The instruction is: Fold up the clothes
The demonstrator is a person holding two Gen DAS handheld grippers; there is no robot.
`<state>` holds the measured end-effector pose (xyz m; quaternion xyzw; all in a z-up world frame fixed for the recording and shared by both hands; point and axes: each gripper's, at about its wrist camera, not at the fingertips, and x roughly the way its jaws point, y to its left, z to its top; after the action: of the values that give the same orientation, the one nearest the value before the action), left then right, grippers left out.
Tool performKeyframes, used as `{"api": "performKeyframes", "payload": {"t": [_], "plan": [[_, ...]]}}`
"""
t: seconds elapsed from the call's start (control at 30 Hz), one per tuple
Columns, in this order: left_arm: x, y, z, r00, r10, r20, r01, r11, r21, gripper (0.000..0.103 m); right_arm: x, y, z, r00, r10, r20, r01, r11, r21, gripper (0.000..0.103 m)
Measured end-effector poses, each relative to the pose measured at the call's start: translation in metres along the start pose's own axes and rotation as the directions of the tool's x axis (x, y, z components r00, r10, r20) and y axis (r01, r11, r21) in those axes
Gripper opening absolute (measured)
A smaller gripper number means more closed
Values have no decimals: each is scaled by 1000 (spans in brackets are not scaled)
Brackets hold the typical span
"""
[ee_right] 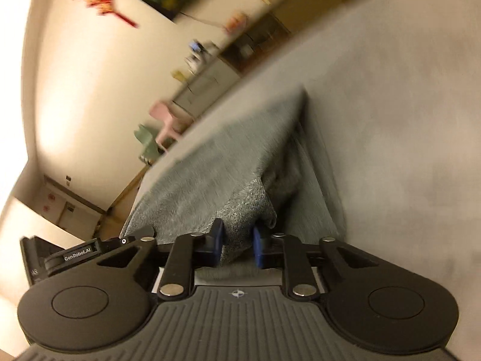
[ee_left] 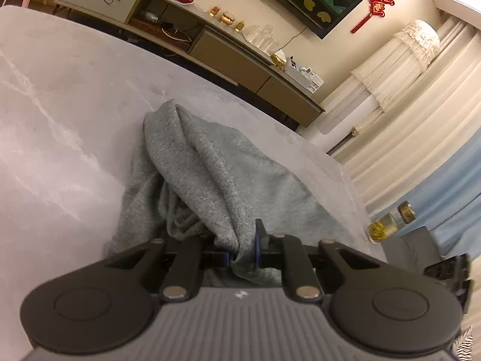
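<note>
A grey fleece garment (ee_left: 210,168) lies bunched on the pale marble table (ee_left: 60,105). In the left wrist view my left gripper (ee_left: 243,255) is shut on a pinched fold of its near edge, the cloth squeezed between the blue pads. In the right wrist view, which is blurred, the same garment (ee_right: 216,162) stretches away as a taut sheet. My right gripper (ee_right: 236,245) is shut on another part of its near edge, a thick wad of cloth between the pads. The other gripper's black body (ee_right: 75,252) shows at the left edge there.
The table's far edge (ee_left: 270,114) runs before a long low sideboard (ee_left: 210,39) with glasses and a fruit bowl. A glass jar (ee_left: 390,221) stands past the table's right corner, by the curtains (ee_left: 405,138). Pink and green chairs (ee_right: 168,120) stand beyond the table.
</note>
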<state>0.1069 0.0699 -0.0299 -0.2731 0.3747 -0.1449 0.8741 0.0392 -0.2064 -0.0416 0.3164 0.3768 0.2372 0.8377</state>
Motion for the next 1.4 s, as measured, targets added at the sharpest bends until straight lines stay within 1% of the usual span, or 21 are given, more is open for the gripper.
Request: {"api": "performKeyframes", "payload": {"t": [0.1, 0.23, 0.33, 0.4, 0.43, 0.47, 0.5, 0.6, 0.63, 0.73, 0.8, 0.83, 0.93, 1.03, 1.07, 1.1, 1.13, 1.17, 1.3, 1.37, 1.4], "plan": [[27, 14, -10, 996, 81, -42, -81, 997, 10, 14, 14, 7, 1, 996, -85, -11, 84, 994, -64, 19], [29, 24, -15, 998, 59, -19, -59, 998, -9, 18, 37, 8, -7, 982, -182, -45, 175, 977, -124, 19], [28, 28, -15, 999, 30, -30, -30, 1000, -10, 20, 34, -5, -8, 986, -159, -53, 155, 985, -70, 19], [21, 34, -14, 999, 4, -37, -6, 999, -37, 22, 33, -8, -4, 987, -148, -53, 147, 988, -37, 21], [18, 36, -15, 999, 3, -32, -4, 999, -38, 31, 33, -8, -2, 988, -145, -50, 144, 989, -21, 23], [12, 37, -14, 1000, 19, -25, -20, 999, -35, 36, 31, -11, -1, 989, -140, -46, 140, 990, -5, 25], [5, 38, -14, 999, 36, -17, -37, 999, -31, 50, 29, -13, 0, 990, -135, -43, 135, 991, 11, 25], [-10, 41, -14, 998, 61, 3, -60, 998, -22, 50, 19, -12, 1, 990, -139, -13, 139, 990, 25, 28], [-15, 41, -12, 997, 75, 11, -75, 997, -15, 50, 12, -10, 1, 988, -155, 13, 155, 988, 11, 29], [-29, 30, -6, 993, 101, 65, -103, 994, 23, 50, -5, 13, 0, 957, -247, 153, 266, 957, -118, 29], [-28, 16, -1, 991, 100, 84, -106, 992, 70, 50, -6, 34, -6, 927, -283, 247, 340, 910, -236, 29], [-24, 11, 0, 990, 108, 85, -116, 989, 89, 50, 2, 39, -10, 930, -276, 243, 341, 896, -286, 29], [-4, 7, -3, 981, 184, 63, -190, 973, 127, 49, 30, 55, -21, 943, -253, 218, 325, 843, -428, 29], [14, 17, -8, 976, 216, 19, -216, 969, 121, 52, 43, 49, -20, 938, -311, 149, 345, 840, -420, 30], [14, 20, -9, 977, 212, 18, -213, 970, 114, 53, 48, 46, -19, 935, -331, 126, 352, 839, -416, 31], [13, 22, -9, 978, 209, 15, -210, 971, 110, 53, 53, 44, -18, 931, -350, 102, 360, 837, -412, 33], [12, 23, -9, 978, 207, 13, -207, 972, 107, 53, 57, 41, -17, 926, -368, 78, 367, 836, -408, 40], [12, 23, -9, 979, 205, 10, -205, 972, 111, 53, 55, 36, -18, 927, -369, 69, 366, 845, -391, 43], [14, 23, -8, 977, 212, 4, -211, 970, 121, 54, 42, 41, -20, 911, -392, 127, 410, 828, -383, 43], [15, 25, -8, 977, 213, 5, -212, 970, 117, 56, 31, 57, -28, 890, -386, 243, 455, 776, -437, 44], [16, 26, -7, 977, 213, 6, -212, 970, 116, 56, 29, 66, -33, 895, -348, 278, 443, 763, -471, 46]]}}
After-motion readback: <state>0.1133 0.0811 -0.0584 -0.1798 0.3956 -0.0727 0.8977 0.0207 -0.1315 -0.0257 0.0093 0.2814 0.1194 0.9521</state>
